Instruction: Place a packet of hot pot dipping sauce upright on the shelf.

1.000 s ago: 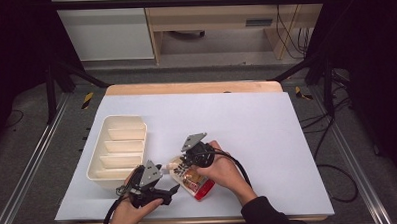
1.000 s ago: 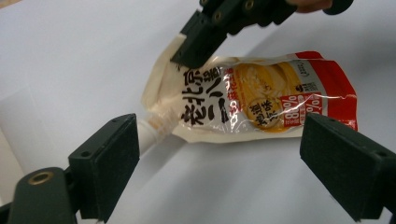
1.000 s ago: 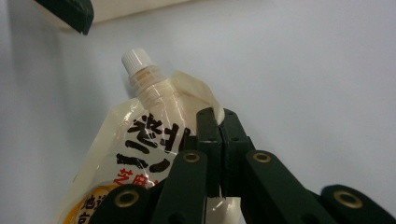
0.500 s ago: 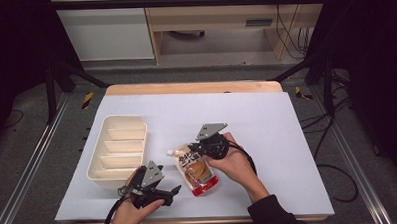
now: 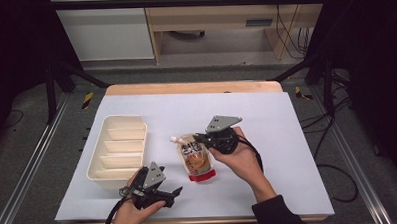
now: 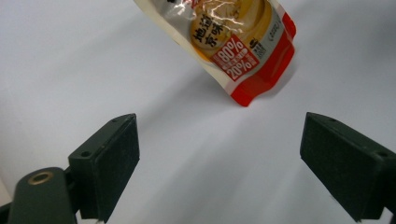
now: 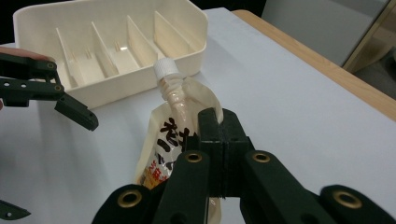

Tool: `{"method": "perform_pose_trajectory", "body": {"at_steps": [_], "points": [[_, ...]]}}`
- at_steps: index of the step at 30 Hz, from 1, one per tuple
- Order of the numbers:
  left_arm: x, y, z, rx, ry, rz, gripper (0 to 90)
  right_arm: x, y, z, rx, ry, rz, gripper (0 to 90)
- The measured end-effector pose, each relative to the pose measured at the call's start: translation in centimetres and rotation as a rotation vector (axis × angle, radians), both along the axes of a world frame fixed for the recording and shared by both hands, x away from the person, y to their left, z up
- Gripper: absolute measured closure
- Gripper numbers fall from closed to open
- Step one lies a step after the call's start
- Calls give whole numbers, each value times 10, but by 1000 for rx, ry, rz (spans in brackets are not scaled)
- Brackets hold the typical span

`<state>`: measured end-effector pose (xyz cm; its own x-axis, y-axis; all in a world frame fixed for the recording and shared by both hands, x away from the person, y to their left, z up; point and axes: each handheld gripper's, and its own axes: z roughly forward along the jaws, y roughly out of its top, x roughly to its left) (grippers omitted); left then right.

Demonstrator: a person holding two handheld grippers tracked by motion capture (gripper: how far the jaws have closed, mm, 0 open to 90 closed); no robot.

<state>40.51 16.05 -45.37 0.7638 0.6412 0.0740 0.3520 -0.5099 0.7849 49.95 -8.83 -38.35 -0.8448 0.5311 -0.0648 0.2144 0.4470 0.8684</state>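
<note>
Lengthwise, pouch [image 5: 196, 158] cap toward tray [image 5: 117, 151]

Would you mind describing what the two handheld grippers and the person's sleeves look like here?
Both are black two-jaw tools. The right gripper and the left gripper each carry a grey three-cornered plate on top and trail a black cable. The gripper views show flat rectangular jaw pads, dark linkage arms and brass-coloured pivot rings. The person's right forearm ends in a dark sleeve.
</note>
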Motion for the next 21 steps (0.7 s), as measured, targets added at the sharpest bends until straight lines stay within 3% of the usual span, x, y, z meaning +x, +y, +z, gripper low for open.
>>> {"method": "perform_pose_trajectory", "body": {"at_steps": [14, 19, 21], "points": [[2, 1, 4, -18, 26, -30, 119, -19, -5, 11, -4, -26, 34, 900], [3, 0, 23, 13, -7, -59, 118, -30, 1, 15, -17, -36, 65, 900], [5, 4, 40, 54, -42, -67, 114, -33, 3, 17, -26, -42, 80, 900]]}}
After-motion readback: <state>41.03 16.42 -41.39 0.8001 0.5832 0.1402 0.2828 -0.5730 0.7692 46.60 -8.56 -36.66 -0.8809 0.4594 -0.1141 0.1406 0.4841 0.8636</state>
